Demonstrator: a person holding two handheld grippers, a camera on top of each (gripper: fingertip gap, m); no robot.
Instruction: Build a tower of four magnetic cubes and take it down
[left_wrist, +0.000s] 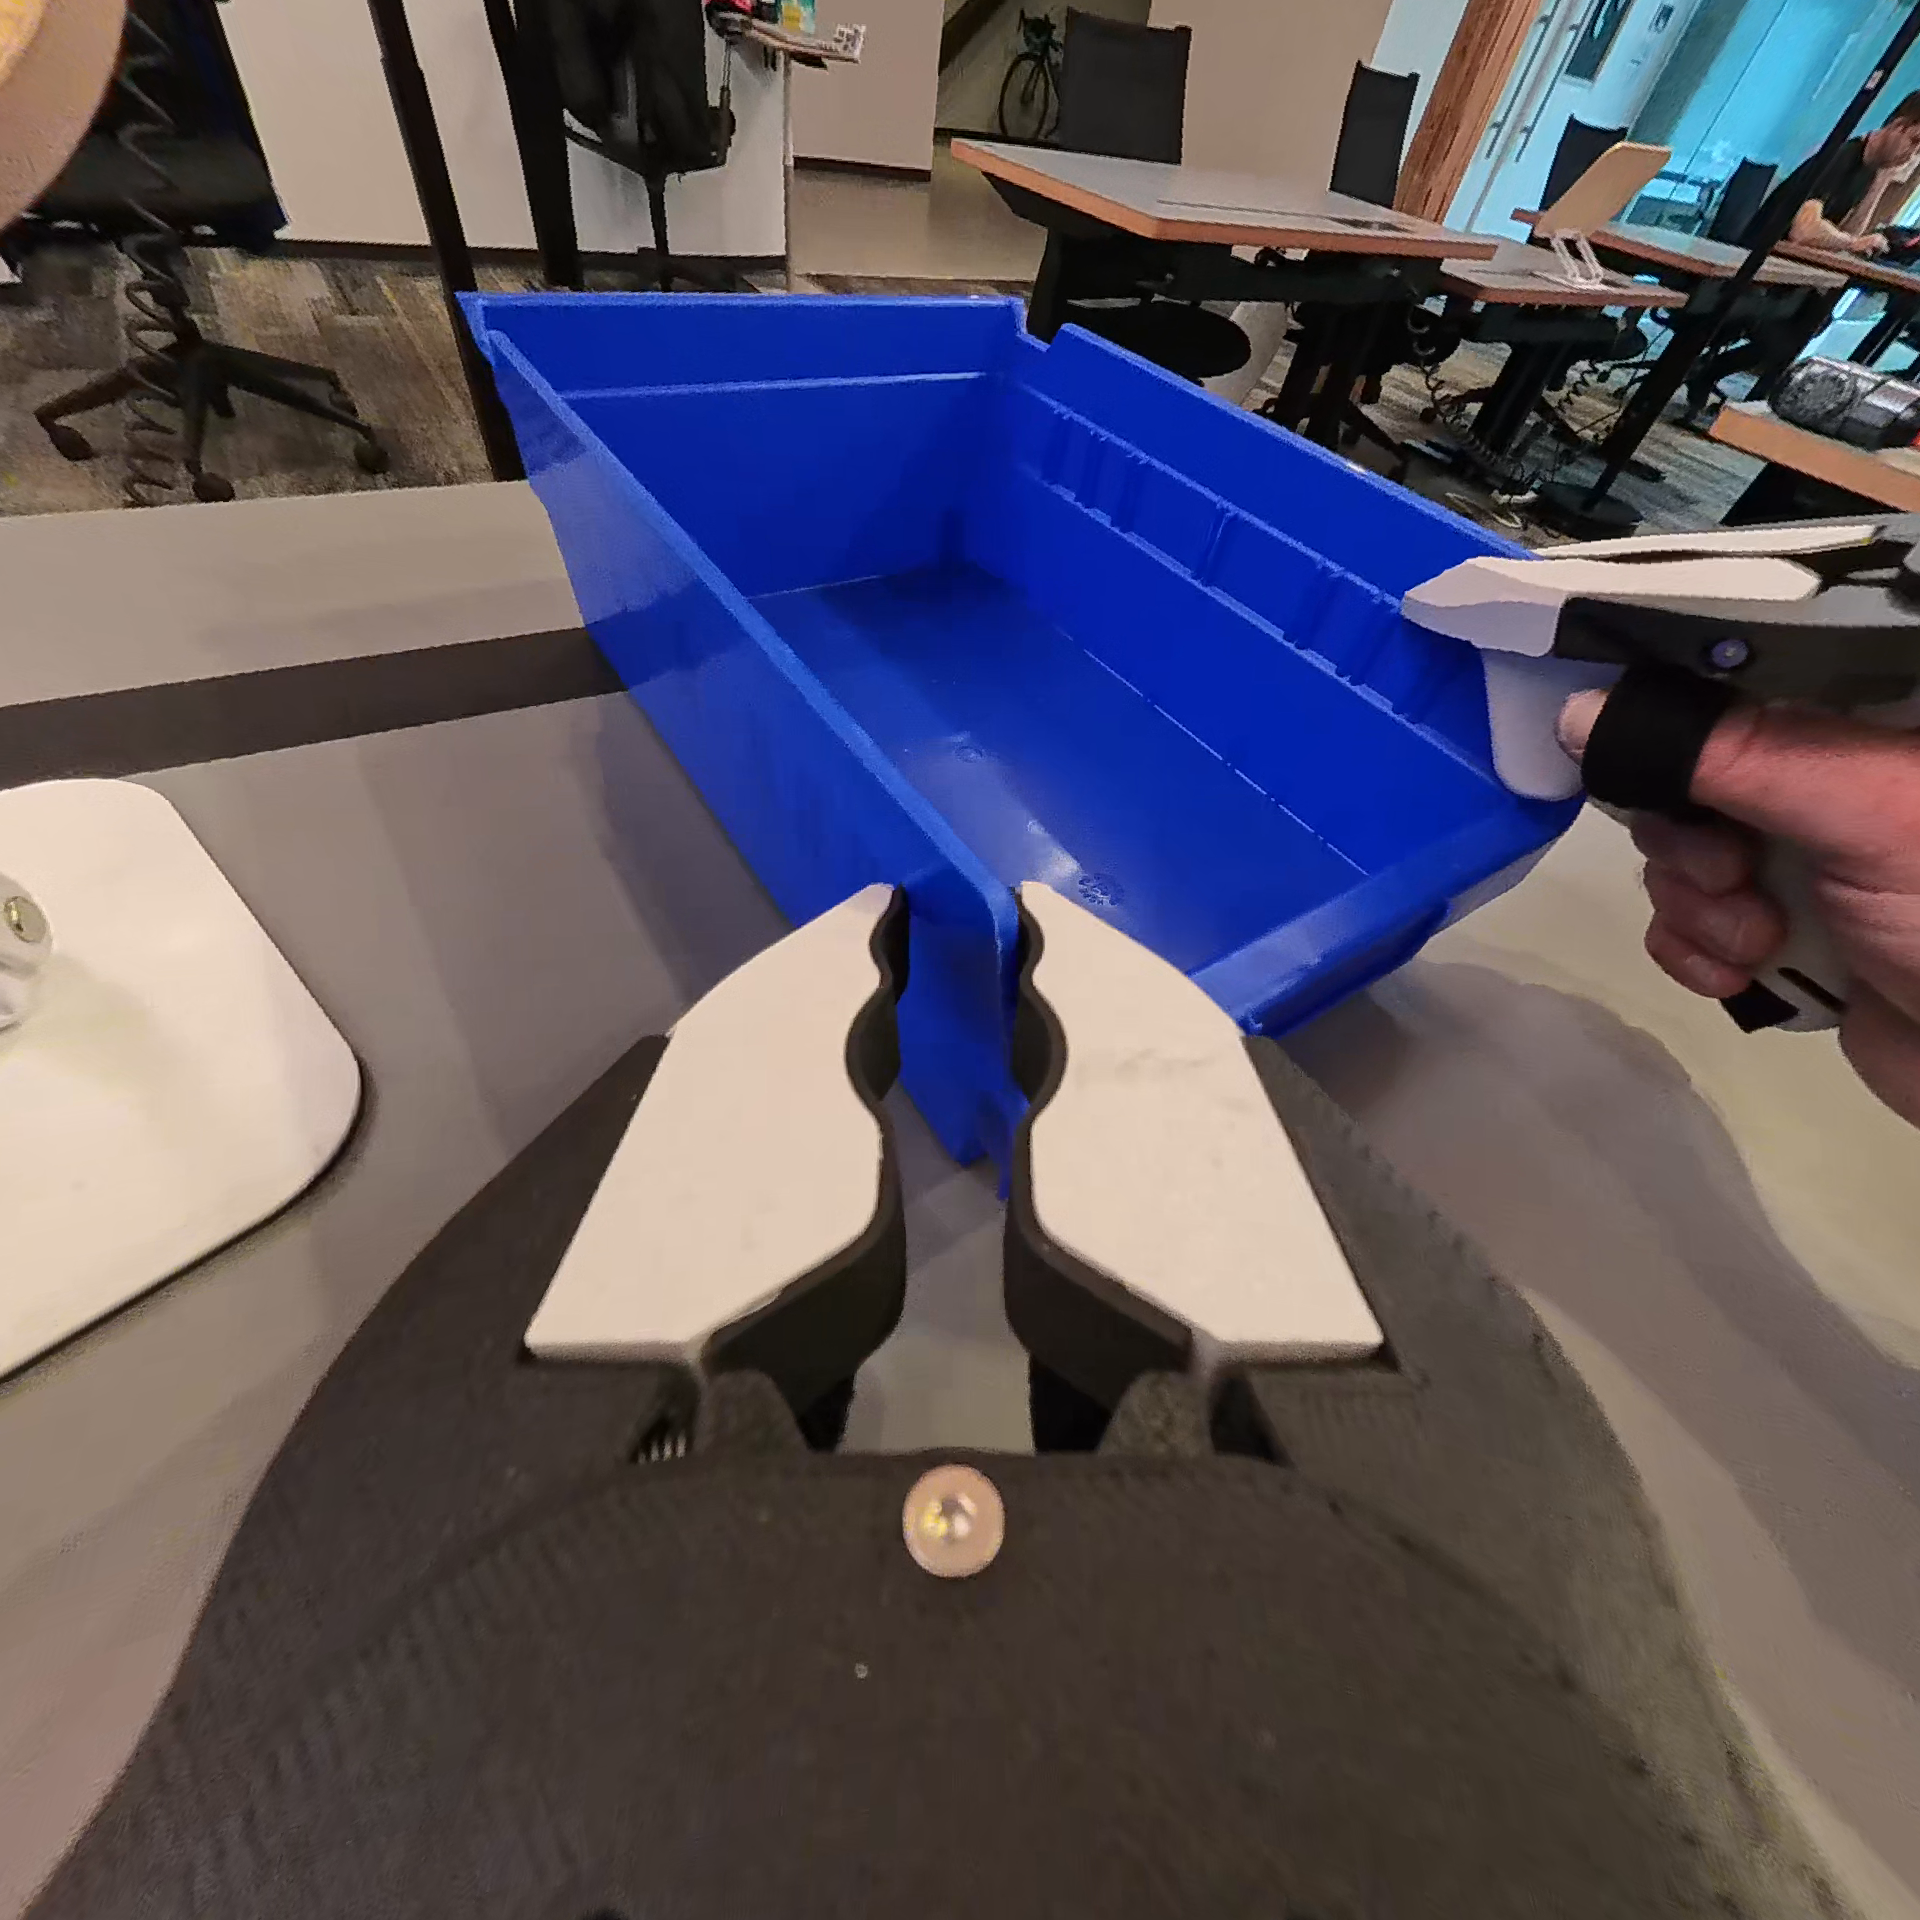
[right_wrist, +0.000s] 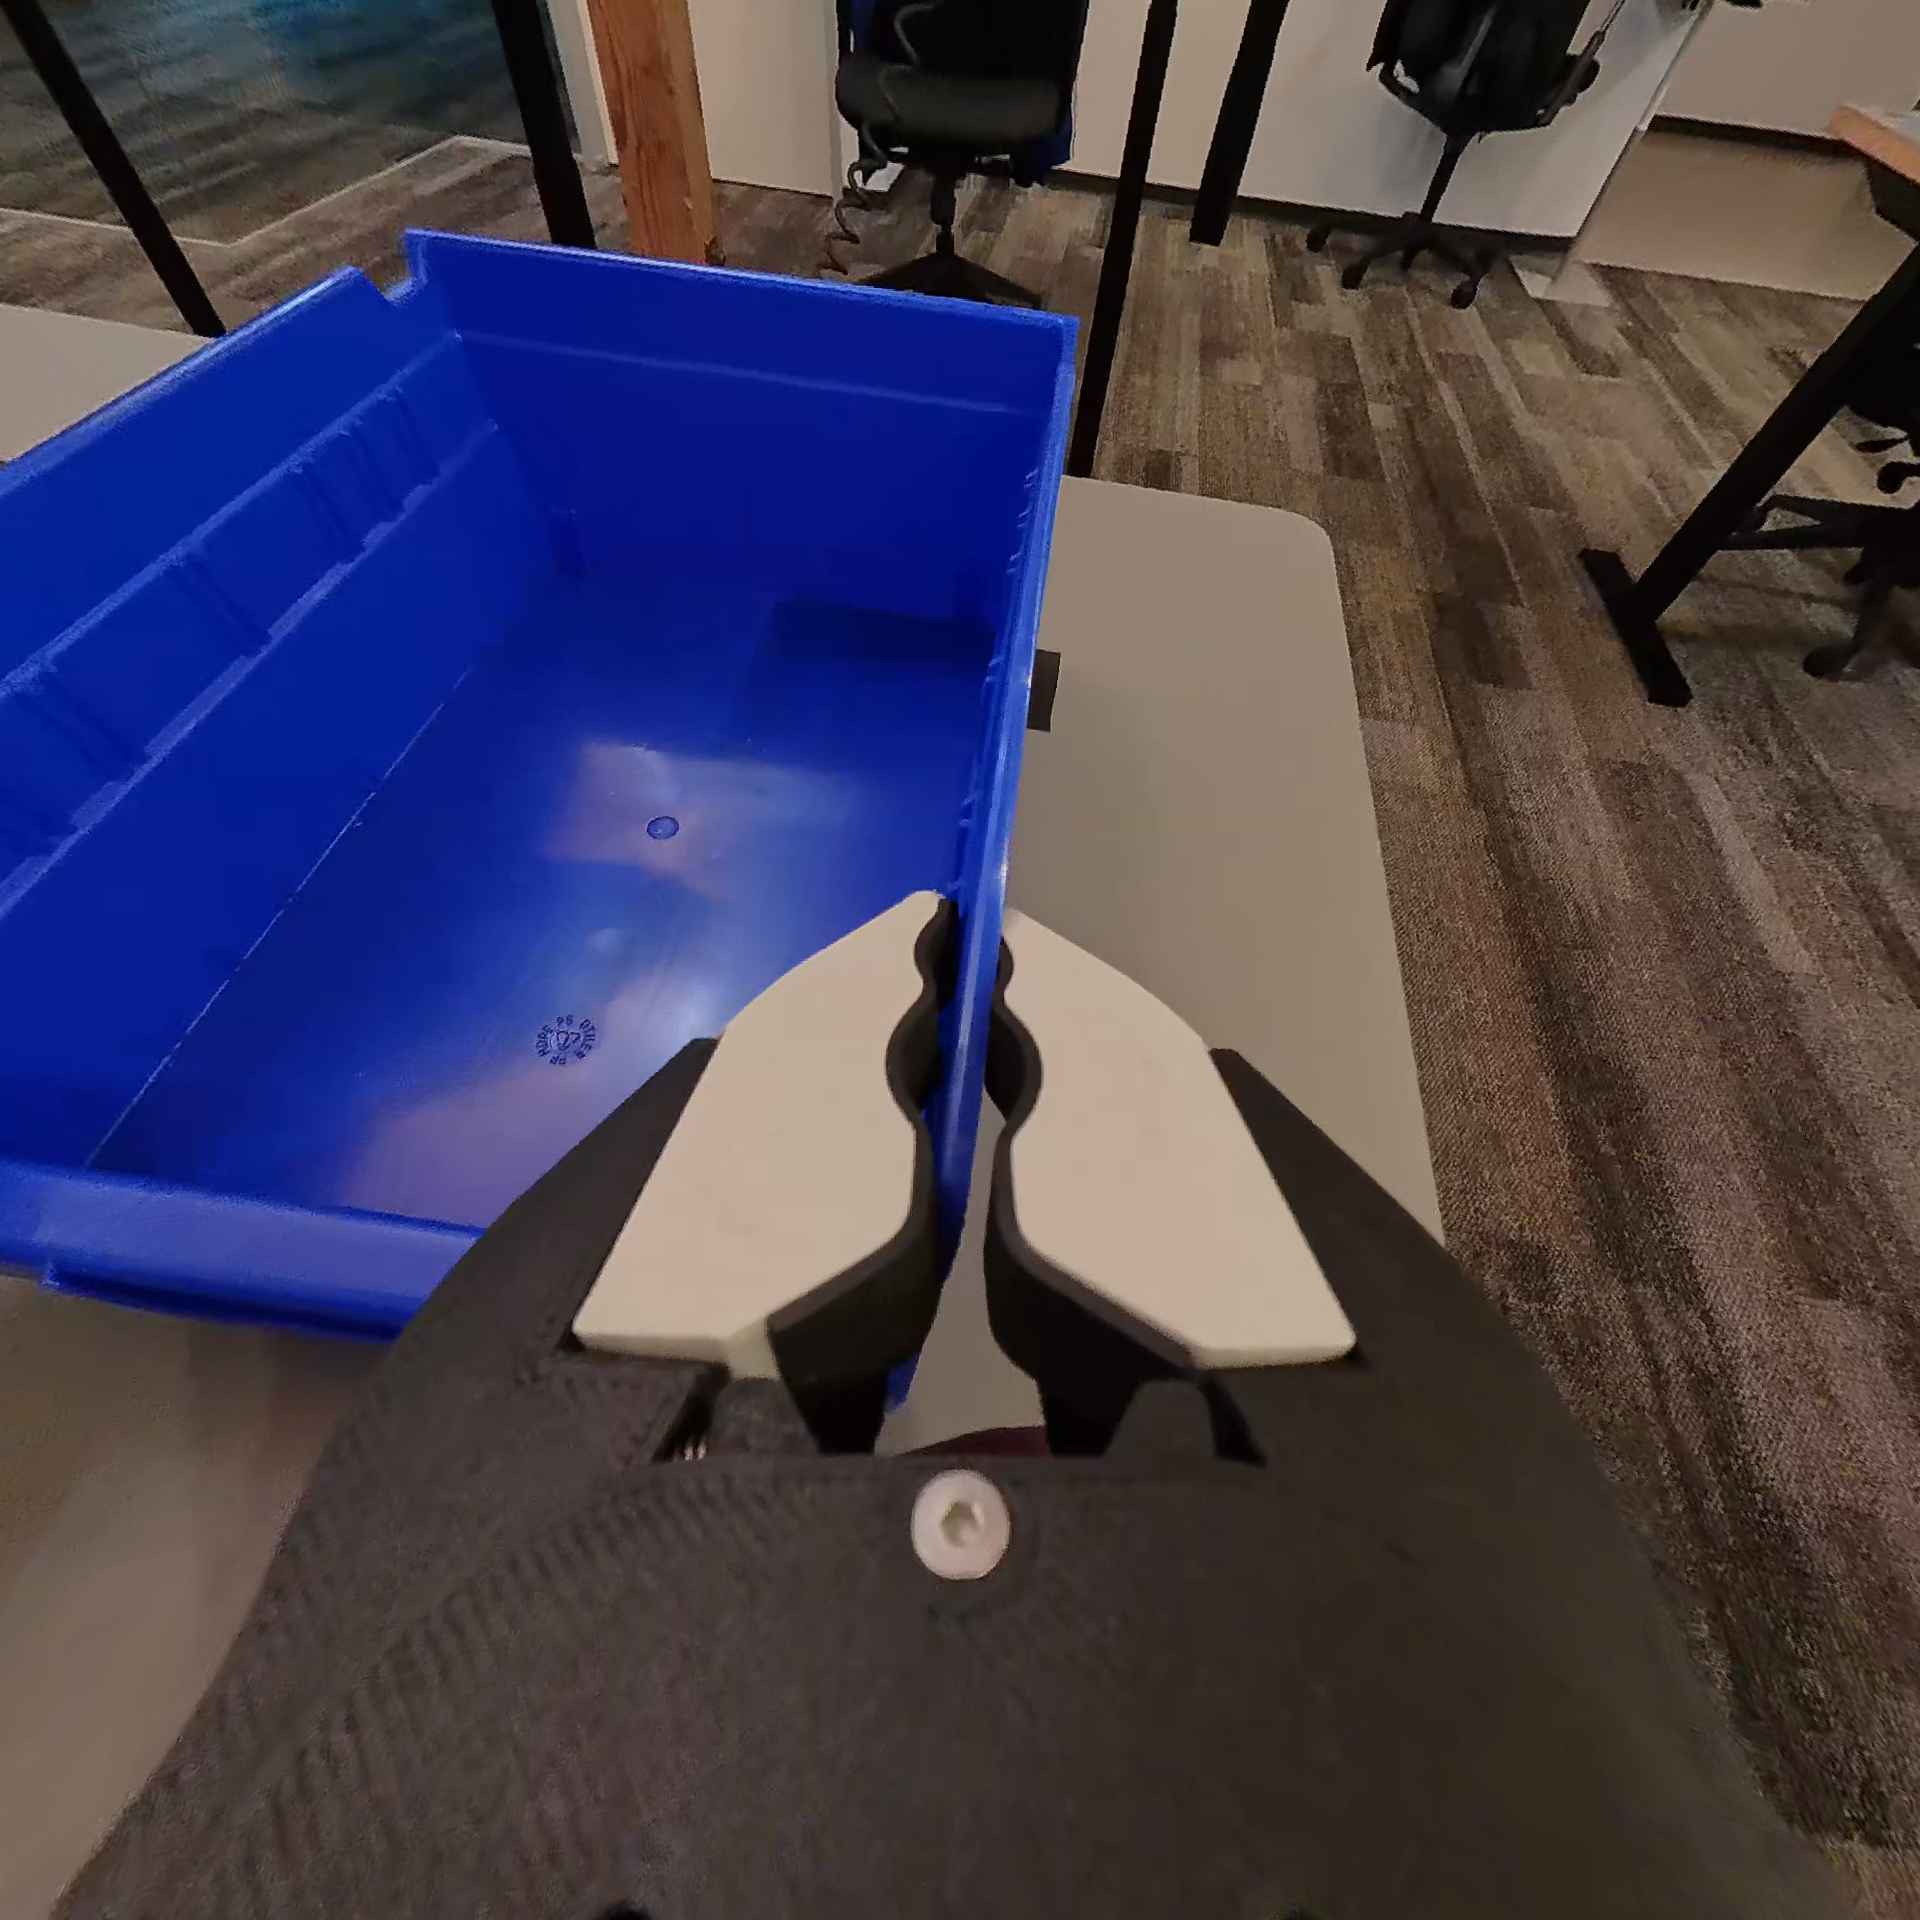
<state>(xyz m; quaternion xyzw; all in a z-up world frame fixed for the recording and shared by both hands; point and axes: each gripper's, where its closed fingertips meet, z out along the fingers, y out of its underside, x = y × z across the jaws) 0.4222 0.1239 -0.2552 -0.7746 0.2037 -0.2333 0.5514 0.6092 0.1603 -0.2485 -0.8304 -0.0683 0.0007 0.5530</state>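
A blue plastic bin (left_wrist: 790, 478) stands open and empty on the grey table; no magnetic cubes show in either view. My left gripper (left_wrist: 956, 904) is shut on the bin's left wall at its near corner, one finger on each side. My right gripper (right_wrist: 971, 914) is shut on the bin's right wall (right_wrist: 1023, 582) near the front, one finger inside and one outside. In the left wrist view the right gripper (left_wrist: 1475, 603) shows at the bin's right rim, held by a hand (left_wrist: 1787, 862). I cannot tell whether the bin rests on the table or is lifted.
A white rounded base plate (left_wrist: 156, 1039) lies on the table (left_wrist: 312, 623) left of the bin. The table's right edge (right_wrist: 1340, 727) runs just beyond the bin. Office chairs, desks and carpeted floor lie beyond; a person (left_wrist: 1870, 177) sits far back right. My hands' fingertips stand some 20 centimetres from each other.
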